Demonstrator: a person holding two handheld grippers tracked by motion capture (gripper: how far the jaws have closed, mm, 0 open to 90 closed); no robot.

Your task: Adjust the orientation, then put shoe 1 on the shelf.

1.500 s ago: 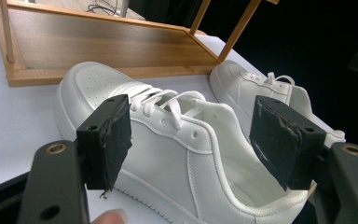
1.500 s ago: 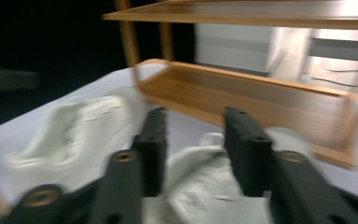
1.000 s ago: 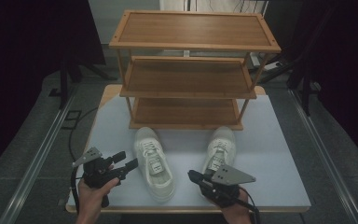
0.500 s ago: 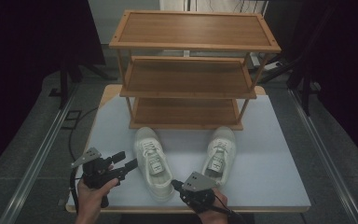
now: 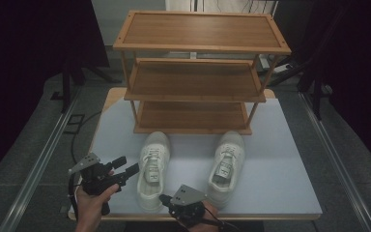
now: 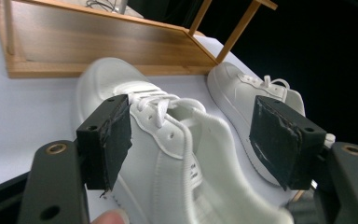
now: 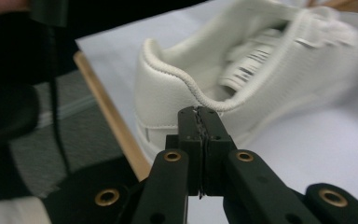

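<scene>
Right gripper view: the right hand-held gripper [image 7: 200,116] is pointing at the heel of the left white sneaker [image 7: 242,74], its jaws pressed fully together with nothing between them, the tips lying just beside the heel collar without gripping it. In the high view this right hand-held gripper [image 5: 165,198] is sitting at the near edge of the counter [image 5: 280,193], just behind that left white sneaker [image 5: 153,169]. The left hand-held gripper [image 5: 125,166] is standing to the shoe's left side; in the left gripper view its jaws are spread wide, framing the shoe's collar and laces without touching them. The right white sneaker [image 5: 226,166] is lying well apart on the counter, toe toward the wooden shoe rack [image 5: 198,72]. Judged from this arrangement, the work is sitting at its start: both sneakers are resting on the counter in front of the rack, all three shelves are standing bare, and neither shoe is being held yet; grasping, lifting and shelving are all remaining.
</scene>
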